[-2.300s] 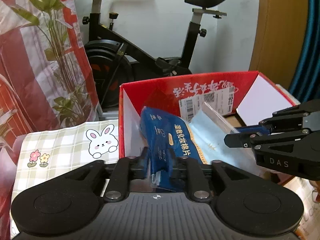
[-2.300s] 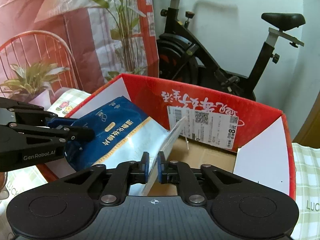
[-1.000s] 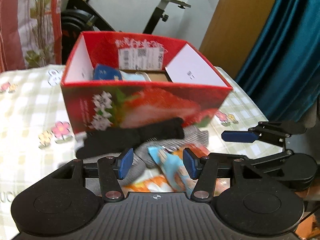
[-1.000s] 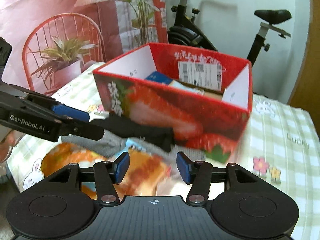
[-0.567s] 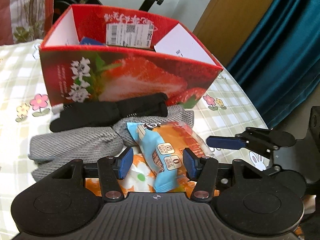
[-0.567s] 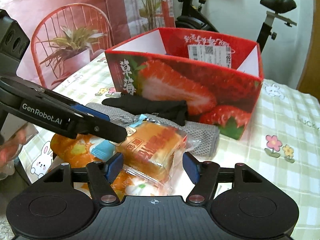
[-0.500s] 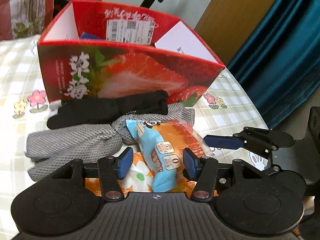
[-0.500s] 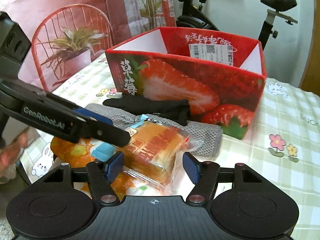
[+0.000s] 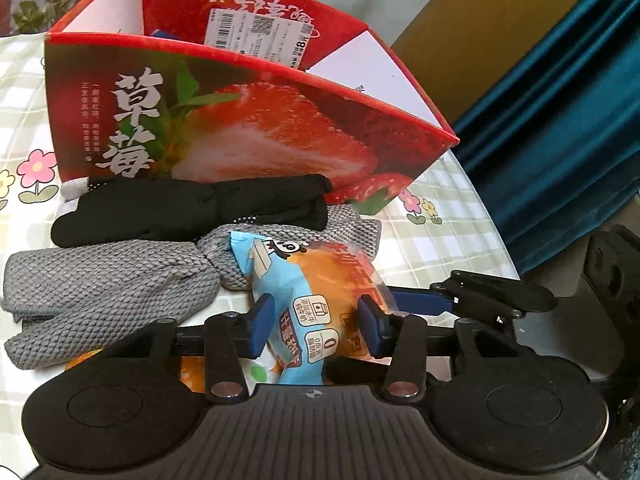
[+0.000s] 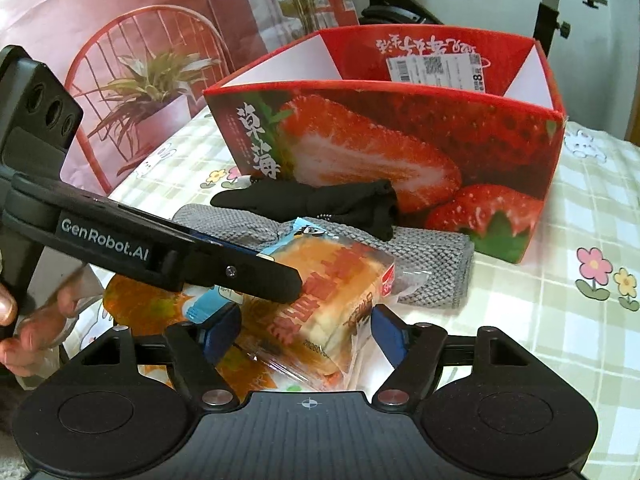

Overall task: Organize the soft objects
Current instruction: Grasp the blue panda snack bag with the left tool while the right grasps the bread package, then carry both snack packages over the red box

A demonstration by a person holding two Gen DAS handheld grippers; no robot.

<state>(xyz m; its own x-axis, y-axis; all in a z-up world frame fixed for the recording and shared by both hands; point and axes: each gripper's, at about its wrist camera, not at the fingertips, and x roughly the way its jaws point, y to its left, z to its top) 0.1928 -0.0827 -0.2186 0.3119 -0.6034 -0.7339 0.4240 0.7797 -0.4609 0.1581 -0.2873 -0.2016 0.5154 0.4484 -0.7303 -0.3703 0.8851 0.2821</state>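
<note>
Left gripper [image 9: 316, 330] is closing around the bread packet [image 9: 320, 292], pads not visibly pinching yet; right gripper [image 10: 306, 334] is opening, straddling the same packet. Packet is lying just in front of the strawberry box [image 9: 248, 128], beside grey cloth [image 9: 100, 280] and black gloves [image 9: 192, 210]. Most items are waiting outside; something blue is showing inside.

"GenRobot.AI" on the left gripper [image 10: 240, 276]; "草莓" on the red box [image 10: 360, 140].

left gripper [image 9: 315, 326] closing, right gripper [image 10: 308, 334] opening
</note>
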